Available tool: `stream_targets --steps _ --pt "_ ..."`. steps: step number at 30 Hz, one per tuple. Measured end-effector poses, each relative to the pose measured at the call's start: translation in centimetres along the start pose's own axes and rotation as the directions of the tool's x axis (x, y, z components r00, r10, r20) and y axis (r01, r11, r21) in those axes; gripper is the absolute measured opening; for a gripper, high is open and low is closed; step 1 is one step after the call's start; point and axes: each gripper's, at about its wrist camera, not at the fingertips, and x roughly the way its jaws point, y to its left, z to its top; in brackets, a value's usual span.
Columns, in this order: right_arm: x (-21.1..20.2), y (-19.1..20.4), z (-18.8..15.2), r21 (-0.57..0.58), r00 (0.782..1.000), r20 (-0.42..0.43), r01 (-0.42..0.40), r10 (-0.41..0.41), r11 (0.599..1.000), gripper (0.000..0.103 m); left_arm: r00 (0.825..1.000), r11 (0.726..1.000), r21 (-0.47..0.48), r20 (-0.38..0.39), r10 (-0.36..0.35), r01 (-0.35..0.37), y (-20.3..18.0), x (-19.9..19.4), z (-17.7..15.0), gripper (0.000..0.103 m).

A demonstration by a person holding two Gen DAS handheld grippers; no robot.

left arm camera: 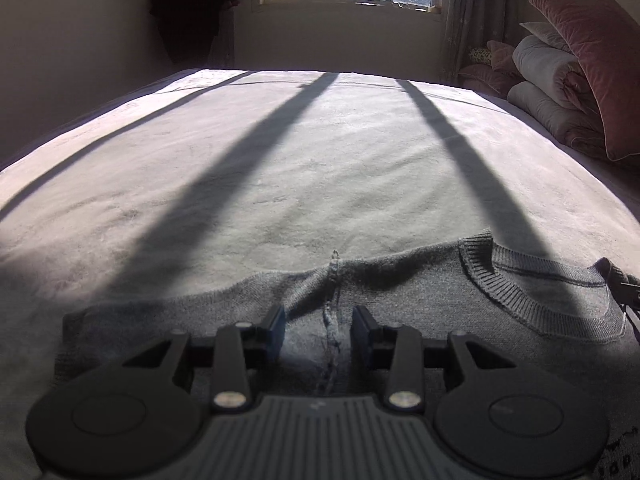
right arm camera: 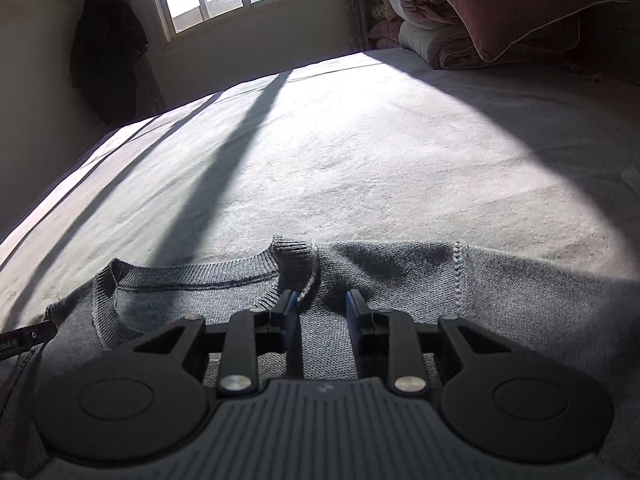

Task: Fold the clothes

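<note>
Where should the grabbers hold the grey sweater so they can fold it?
Probably at the shoulders, coming from the near side. The grey sweater lies flat on the bed, collar at the far edge. The left gripper straddles one shoulder seam; the right gripper sits open beside the collar. Each shoulder edge can be pinched there.

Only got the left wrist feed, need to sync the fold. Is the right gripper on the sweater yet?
Observer: The right gripper is open, low over the sweater, with nothing pinched.
Operator: Where on it?
Observer: Right beside the collar, whose ribbed edge curls up next to it.
Operator: Shoulder seam?
Observer: The seam lies outside the jaws, on the side away from the collar.
</note>
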Motion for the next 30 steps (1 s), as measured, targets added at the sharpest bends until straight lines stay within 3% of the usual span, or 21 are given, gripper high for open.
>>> stream_targets --steps 6,9,14,23,30 --pt "2.0 -0.7 2.4 -0.04 0.998 -0.02 -0.065 0.064 0.997 0.028 0.998 0.997 0.069 -0.064 -0.017 0.022 1.3 -4.5 -1.6 0.048" --pt "-0.8 -1.9 2.3 -0.054 0.998 -0.036 -0.055 0.053 0.997 0.039 0.996 0.994 0.095 -0.08 -0.04 0.048 1.3 -6.8 -2.0 0.049" --pt "-6.4 -5.3 1.5 -0.095 0.999 -0.051 0.012 -0.017 0.995 0.043 0.994 0.991 0.1 -0.081 -0.08 0.088 -0.2 -9.5 -2.5 0.051" --pt "-14.1 -15.2 1.6 0.015 0.986 -0.033 0.162 -0.161 0.987 0.05 0.97 0.966 0.125 -0.109 -0.215 0.228 -7.3 -12.7 -4.6 0.054" --pt "-13.6 -19.2 -0.4 0.154 0.991 -0.066 0.127 -0.118 0.98 0.05 0.949 0.933 0.182 -0.123 -0.291 0.309 -14.4 -11.6 -4.7 0.054"
